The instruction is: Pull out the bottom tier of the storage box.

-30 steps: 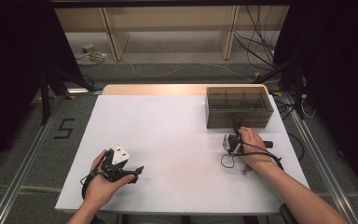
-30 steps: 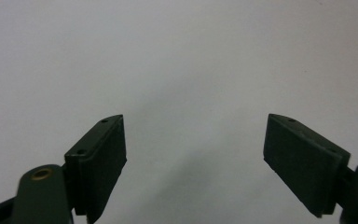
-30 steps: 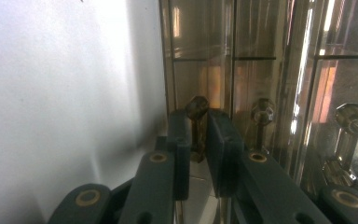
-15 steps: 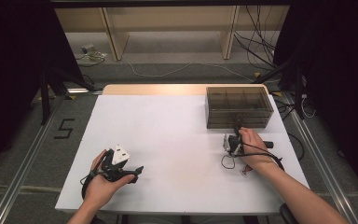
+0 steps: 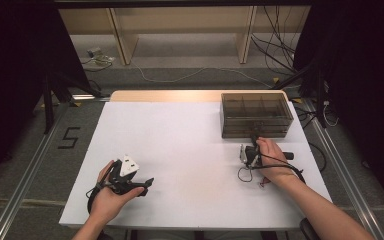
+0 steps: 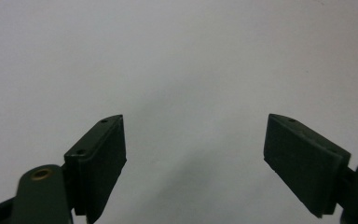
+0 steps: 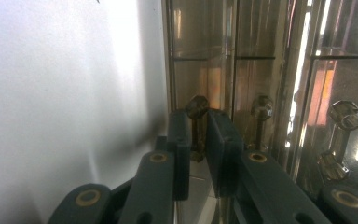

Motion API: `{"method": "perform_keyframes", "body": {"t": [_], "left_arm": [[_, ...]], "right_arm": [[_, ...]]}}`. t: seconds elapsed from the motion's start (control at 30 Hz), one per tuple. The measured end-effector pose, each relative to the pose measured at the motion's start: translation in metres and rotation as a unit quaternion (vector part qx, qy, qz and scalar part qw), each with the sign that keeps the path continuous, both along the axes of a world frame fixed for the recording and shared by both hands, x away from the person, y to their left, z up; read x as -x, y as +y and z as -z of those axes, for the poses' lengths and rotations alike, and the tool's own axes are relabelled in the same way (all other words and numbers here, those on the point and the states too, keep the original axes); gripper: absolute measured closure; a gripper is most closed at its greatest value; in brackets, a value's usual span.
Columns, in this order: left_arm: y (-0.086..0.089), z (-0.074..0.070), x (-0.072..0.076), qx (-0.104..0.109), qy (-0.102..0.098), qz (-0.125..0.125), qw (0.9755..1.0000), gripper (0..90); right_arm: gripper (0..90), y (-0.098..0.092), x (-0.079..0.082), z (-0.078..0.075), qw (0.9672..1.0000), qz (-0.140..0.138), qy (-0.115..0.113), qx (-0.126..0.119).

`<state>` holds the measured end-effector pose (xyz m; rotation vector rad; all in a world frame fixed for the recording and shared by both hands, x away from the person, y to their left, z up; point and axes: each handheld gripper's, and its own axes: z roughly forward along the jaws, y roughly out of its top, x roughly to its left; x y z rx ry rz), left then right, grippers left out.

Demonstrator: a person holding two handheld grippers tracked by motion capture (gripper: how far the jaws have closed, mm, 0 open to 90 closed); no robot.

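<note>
A smoky, see-through plastic drawer box (image 5: 256, 114) stands at the far right of the white tabletop (image 5: 180, 145), its drawer fronts facing the person. The right claw (image 7: 198, 140) has its jaws pinched on the small faceted clear knob (image 7: 197, 106) of one drawer at the box's front; in the right gripper view two more knobs (image 7: 262, 108) sit beside it, apart and untouched. In the high view the right claw (image 5: 253, 142) meets the lower front of the box. The left claw (image 6: 193, 154) hangs with jaws spread wide over bare tabletop near the left front, holding nothing, well apart from the box.

The box looks light and rigid, and its smooth plastic will likely slide on the tabletop if the drawer sticks. The knob is small, hard and slick, so the hold is best kept on its narrow stem behind the faceted head, with a straight, level pull; a skewed pull could slip off or tip the box
</note>
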<state>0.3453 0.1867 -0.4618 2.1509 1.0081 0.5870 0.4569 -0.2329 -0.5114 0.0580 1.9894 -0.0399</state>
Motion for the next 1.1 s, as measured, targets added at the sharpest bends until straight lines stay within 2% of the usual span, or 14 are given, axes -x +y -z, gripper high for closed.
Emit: {"method": "perform_keyframes", "body": {"t": [0.33,0.47,0.83,1.1], "left_arm": [[0.000,0.000,0.000,0.000,0.000,0.000,1.0000,20.9],[0.000,0.000,0.000,0.000,0.000,0.000,1.0000,20.9],[-0.001,0.000,0.000,-0.001,0.001,0.000,1.0000,20.9],[-0.001,0.000,0.000,-0.001,0.001,0.002,1.0000,20.9]], "right_arm": [[80.7,0.000,0.002,-0.001,1.0000,0.000,0.000,0.001],[80.7,0.000,0.004,-0.001,1.0000,0.008,0.002,-0.002],[80.7,0.000,0.008,-0.002,1.0000,0.004,0.003,0.003],[80.4,0.001,0.013,-0.003,0.9999,0.008,0.011,0.000]]}}
